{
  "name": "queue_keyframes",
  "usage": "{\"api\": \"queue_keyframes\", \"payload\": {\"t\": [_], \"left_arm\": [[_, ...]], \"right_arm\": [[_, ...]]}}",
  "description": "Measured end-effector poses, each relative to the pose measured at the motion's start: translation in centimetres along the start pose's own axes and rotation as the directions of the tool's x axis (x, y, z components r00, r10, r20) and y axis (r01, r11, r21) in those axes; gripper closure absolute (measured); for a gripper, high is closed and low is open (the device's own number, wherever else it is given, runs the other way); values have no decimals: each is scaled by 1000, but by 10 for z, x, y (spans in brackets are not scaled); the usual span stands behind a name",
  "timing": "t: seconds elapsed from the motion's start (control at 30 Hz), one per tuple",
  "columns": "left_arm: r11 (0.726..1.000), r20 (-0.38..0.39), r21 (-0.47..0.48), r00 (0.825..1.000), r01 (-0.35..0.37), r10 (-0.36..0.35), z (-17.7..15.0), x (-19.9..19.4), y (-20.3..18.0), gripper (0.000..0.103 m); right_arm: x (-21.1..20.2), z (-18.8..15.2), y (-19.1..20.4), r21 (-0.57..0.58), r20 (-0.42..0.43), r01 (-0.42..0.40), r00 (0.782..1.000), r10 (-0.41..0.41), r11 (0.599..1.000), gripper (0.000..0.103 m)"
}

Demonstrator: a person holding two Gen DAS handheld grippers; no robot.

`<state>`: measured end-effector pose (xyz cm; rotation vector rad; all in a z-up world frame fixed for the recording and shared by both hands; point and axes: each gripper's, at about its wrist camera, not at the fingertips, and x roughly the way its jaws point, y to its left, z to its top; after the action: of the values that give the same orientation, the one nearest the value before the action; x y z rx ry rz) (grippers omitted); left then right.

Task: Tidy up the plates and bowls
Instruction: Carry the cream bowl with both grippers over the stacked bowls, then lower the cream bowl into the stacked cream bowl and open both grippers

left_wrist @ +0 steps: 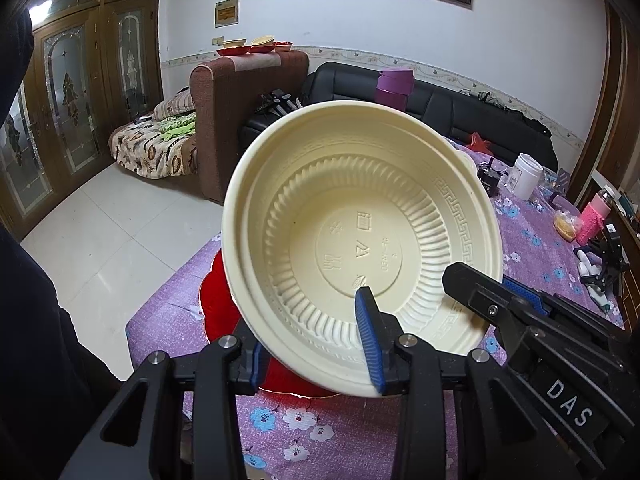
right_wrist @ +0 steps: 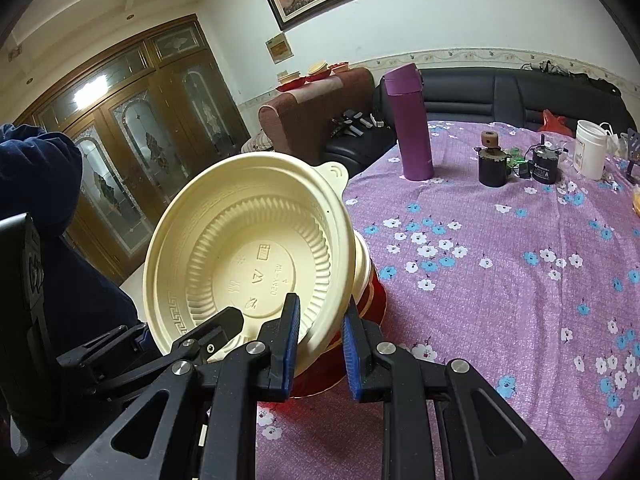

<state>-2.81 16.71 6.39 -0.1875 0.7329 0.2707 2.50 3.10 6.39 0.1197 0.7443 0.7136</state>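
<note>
Cream bowl [left_wrist: 360,248] tilted toward you, ribbed inside, key-pattern band, tabbed rim, lifted over the red plate [left_wrist: 216,304] at the table [right_wrist: 500,280] edge, your left gripper [left_wrist: 316,344] and right gripper [right_wrist: 320,344] both clamping its rim, open cloth to the right, purple flask [right_wrist: 410,124] beyond.

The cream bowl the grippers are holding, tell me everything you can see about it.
The cream bowl looks like thin moulded plastic, with ribbed fluting inside, a Greek-key band near the rim, embossed symbols on the flat base and a small rim tab. It is tilted steeply, its inside facing both cameras. The left gripper and the right gripper each pinch its rim wall. Below it sits a red dish on the purple floral tablecloth; contact is unclear.
</note>
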Motion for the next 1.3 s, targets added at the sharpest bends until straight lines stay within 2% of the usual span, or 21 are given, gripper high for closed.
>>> {"api": "queue_keyframes", "payload": {"t": [0.13, 0.33, 0.43, 0.57, 0.8, 0.93, 0.97, 1.1, 1.2, 1.3], "left_arm": [[1000, 9, 18, 1000, 2, -2, 12, -2, 0, 65], [997, 106, 68, 994, -22, 15, 45, -26, 2, 65], [995, 123, 84, 992, -43, 33, 53, -28, 6, 65], [993, 85, 91, 994, -78, 70, 47, -13, 15, 65], [989, -37, 96, 992, -115, 120, 28, 30, 25, 65], [983, -54, 108, 986, -150, 156, 21, 40, 27, 63], [981, -55, 110, 985, -158, 165, 20, 42, 27, 61], [974, -41, 105, 978, -201, 207, 16, 44, 29, 39], [972, -29, 97, 975, -216, 220, 15, 40, 28, 29], [974, -32, 80, 976, -211, 214, 15, 35, 28, 25]], "right_arm": [[-1, 8, 0, 3, 11, 2, 1000, -2, 1000, 80], [-12, 47, 11, -9, 52, -15, 999, 15, 1000, 80], [-13, 62, 18, -25, 62, -10, 998, 12, 1000, 80], [5, 66, 17, -8, 16, -25, 1000, 25, 1000, 80], [58, 39, -2, 76, -135, -48, 989, 58, 996, 80], [74, 27, -5, 72, -170, -36, 984, 48, 997, 78], [76, 26, -6, 69, -172, -32, 984, 44, 997, 78], [80, 25, -1, 26, -158, 9, 987, -5, 1000, 78], [81, 24, 0, 14, -140, 15, 990, -13, 1000, 76], [82, 23, 0, 13, -124, 9, 992, -7, 1000, 69]]}}
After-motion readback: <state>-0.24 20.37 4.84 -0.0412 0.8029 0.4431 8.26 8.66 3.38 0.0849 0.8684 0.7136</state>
